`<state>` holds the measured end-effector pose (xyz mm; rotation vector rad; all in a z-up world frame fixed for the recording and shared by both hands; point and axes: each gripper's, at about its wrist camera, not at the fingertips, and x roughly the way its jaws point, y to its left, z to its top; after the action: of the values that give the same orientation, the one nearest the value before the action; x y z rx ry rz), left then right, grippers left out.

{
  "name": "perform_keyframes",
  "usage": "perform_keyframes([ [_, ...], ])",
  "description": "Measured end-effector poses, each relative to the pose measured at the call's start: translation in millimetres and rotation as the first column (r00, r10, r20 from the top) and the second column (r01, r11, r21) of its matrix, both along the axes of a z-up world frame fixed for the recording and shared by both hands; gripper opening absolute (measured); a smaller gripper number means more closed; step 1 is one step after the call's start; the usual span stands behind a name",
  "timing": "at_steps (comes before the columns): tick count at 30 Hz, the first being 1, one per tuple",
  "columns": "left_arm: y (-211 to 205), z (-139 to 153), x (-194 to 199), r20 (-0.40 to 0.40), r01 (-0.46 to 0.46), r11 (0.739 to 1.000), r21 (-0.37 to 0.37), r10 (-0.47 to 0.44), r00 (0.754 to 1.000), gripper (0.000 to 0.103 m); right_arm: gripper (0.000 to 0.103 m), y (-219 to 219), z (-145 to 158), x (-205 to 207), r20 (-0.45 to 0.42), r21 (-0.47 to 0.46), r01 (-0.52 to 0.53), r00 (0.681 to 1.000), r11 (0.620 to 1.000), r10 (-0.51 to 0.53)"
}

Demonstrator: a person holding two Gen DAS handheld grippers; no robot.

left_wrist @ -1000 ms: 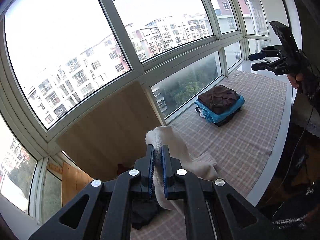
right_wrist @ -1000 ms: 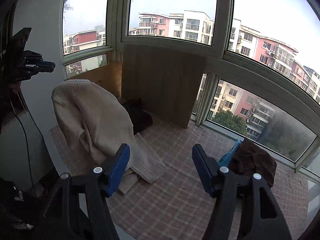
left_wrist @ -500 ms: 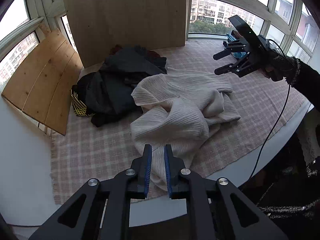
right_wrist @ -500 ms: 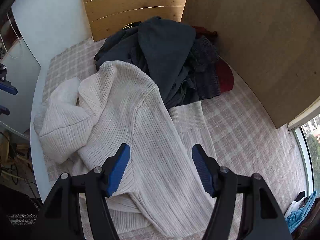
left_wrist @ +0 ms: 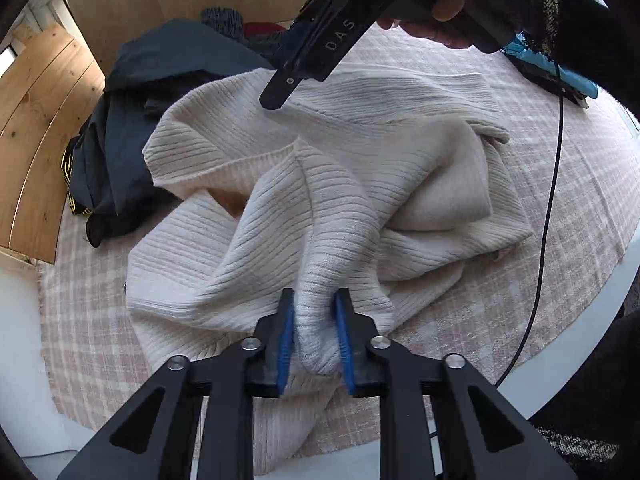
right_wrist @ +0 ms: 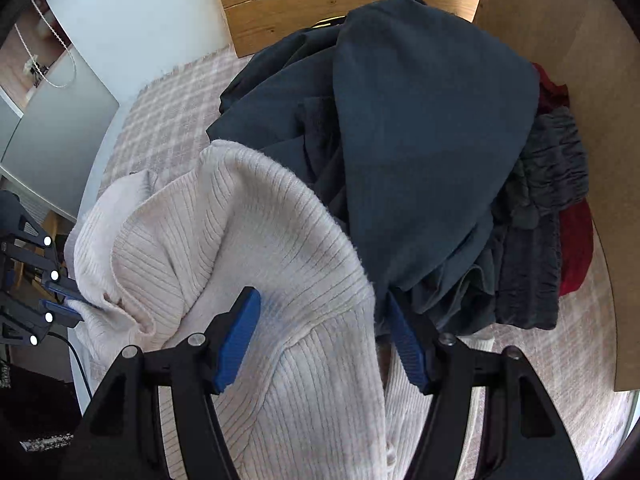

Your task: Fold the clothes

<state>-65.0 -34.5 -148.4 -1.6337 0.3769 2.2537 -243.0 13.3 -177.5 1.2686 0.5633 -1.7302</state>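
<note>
A cream ribbed sweater (left_wrist: 360, 152) lies crumpled on the checked cloth (left_wrist: 580, 200). My left gripper (left_wrist: 316, 340) is shut on a bunched end of it, low at the table's near edge. In the right wrist view the sweater (right_wrist: 240, 240) rises in a fold beneath my right gripper (right_wrist: 324, 328), whose fingers stand wide open on either side of that fold. The left gripper (right_wrist: 66, 300) shows at the far left there, pinching the sweater's edge. In the left wrist view a hand holds the right gripper (left_wrist: 276, 98) above the sweater's far side.
A heap of dark blue, grey and red clothes (right_wrist: 420, 140) lies against the wooden boards (right_wrist: 340, 8) just behind the sweater. A folded stack with a blue item (left_wrist: 560, 74) sits far right. A black cable (left_wrist: 552, 200) hangs over the white table edge (left_wrist: 600, 300).
Both grippers came down from window height to the table. The left one still holds the sweater, now low. The right one moved in over a fold of the sweater, still open.
</note>
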Motion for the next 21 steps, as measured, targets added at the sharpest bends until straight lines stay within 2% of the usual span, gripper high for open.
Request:
perform_keyframes([
  [2, -18.0, 2.4, 1.2, 0.017, -0.044, 0.996, 0.071, 0.043, 0.999, 0.007, 0.012, 0.8, 3.4, 0.1, 0.012, -0.009, 0.006, 1.0, 1.0, -0.005],
  [3, -26.6, 5.3, 2.9, 0.021, -0.065, 0.993, 0.101, 0.063, 0.998, 0.007, 0.012, 2.7, 6.3, -0.3, 0.013, -0.006, 0.017, 1.0, 1.0, -0.017],
  [8, -69.3, 36.5, 25.0, -0.051, -0.157, 0.984, 0.086, 0.162, 0.986, 0.007, 0.011, 35.4, 50.2, 27.1, -0.001, -0.123, 0.045, 0.999, 0.991, -0.045],
  [11, -97.7, 60.3, 44.8, -0.112, -0.218, 0.974, 0.059, 0.223, 0.968, 0.007, 0.011, 59.0, 65.8, 54.6, -0.026, -0.141, 0.088, 0.995, 0.986, -0.092],
  [15, -127.6, 84.8, 77.8, -0.163, -0.277, 0.954, 0.116, 0.293, 0.942, 0.007, 0.01, 69.1, 69.0, 79.1, -0.063, -0.112, 0.114, 0.991, 0.987, -0.122],
  [18, -151.1, 84.7, 98.4, -0.154, -0.311, 0.939, 0.148, 0.332, 0.93, 0.007, 0.015, 71.0, 66.7, 94.1, -0.093, -0.075, 0.127, 0.987, 0.989, -0.133],
  [20, -156.3, 69.0, 97.6, -0.116, -0.308, 0.936, 0.169, 0.329, 0.937, 0.007, 0.016, 72.3, 65.2, 104.2, -0.113, -0.051, 0.135, 0.984, 0.989, -0.141],
  [21, -158.7, 61.2, 97.2, -0.097, -0.306, 0.935, 0.178, 0.326, 0.94, 0.007, 0.022, 72.9, 64.4, 109.2, -0.123, -0.039, 0.14, 0.982, 0.989, -0.144],
])
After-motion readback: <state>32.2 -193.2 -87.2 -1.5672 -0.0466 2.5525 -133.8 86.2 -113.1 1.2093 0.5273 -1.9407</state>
